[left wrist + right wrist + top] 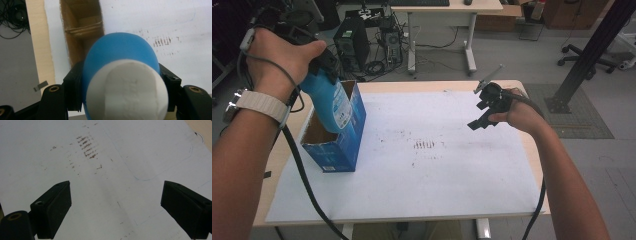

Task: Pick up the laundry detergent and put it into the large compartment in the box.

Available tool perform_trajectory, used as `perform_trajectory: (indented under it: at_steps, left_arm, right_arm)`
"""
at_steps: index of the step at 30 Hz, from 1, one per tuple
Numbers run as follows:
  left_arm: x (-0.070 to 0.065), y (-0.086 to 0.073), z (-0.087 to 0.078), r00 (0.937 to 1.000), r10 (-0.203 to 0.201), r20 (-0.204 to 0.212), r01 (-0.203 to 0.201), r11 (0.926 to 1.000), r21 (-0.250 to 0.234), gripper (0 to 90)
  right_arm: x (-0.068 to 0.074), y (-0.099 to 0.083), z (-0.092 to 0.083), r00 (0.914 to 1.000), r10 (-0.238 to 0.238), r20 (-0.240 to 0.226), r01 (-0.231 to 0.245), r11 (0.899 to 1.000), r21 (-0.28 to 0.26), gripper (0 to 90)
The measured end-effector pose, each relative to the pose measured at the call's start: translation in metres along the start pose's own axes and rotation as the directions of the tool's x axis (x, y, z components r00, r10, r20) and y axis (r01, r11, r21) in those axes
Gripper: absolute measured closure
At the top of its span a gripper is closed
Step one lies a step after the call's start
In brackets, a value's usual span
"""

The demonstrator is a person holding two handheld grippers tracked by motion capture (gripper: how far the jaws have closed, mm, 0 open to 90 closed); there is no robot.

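Note:
A blue bottle (pixel 329 102) with a white cap end (pixel 126 90) is held by my left gripper (pixel 319 62), which is shut on it. The bottle points down into the open top of a blue cardboard box (pixel 343 145) standing at the table's left. In the left gripper view the box's brown inside (pixel 82 30) lies just beyond the bottle (pixel 120 52). My right gripper (pixel 484 107) hovers over the right part of the white sheet (pixel 422 150), open, with nothing between its jaws (pixel 116 205).
The white sheet (pixel 105 170) has a patch of brown marks (pixel 424 145) at its middle. Wooden table edge (pixel 277 150) shows at the left. Beyond the table stand a computer tower (pixel 352 42), a desk, cables and a black post (pixel 592 50).

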State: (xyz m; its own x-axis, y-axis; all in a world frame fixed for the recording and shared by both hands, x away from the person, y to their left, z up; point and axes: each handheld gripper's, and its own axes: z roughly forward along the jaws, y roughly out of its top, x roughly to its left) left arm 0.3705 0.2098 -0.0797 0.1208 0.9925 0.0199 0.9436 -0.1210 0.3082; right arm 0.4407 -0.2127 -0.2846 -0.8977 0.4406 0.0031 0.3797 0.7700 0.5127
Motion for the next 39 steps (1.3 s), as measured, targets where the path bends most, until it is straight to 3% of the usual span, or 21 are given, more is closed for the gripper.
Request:
perform_trajectory:
  at_steps: [17,32,39]
  left_arm:
    - [0.02,0.003,0.004,0.9984,-0.041,-0.04,0.04,0.9991,-0.013,37.2]
    - [0.031,0.003,0.022,0.9952,-0.06,-0.077,0.06,0.9982,-0.01,37.2]
    - [0.038,0.002,0.033,0.9946,-0.076,-0.071,0.076,0.9971,-0.01,37.2]
  right_arm:
    - [-0.003,0.0,0.002,1.0,0.008,-0.004,-0.008,1.0,0.007,9.6]
    - [-0.003,0.002,0.006,0.9999,0.008,-0.008,-0.008,1.0,0.013,9.6]
    - [-0.004,0.002,0.008,0.9999,0.008,-0.01,-0.008,1.0,0.015,9.6]
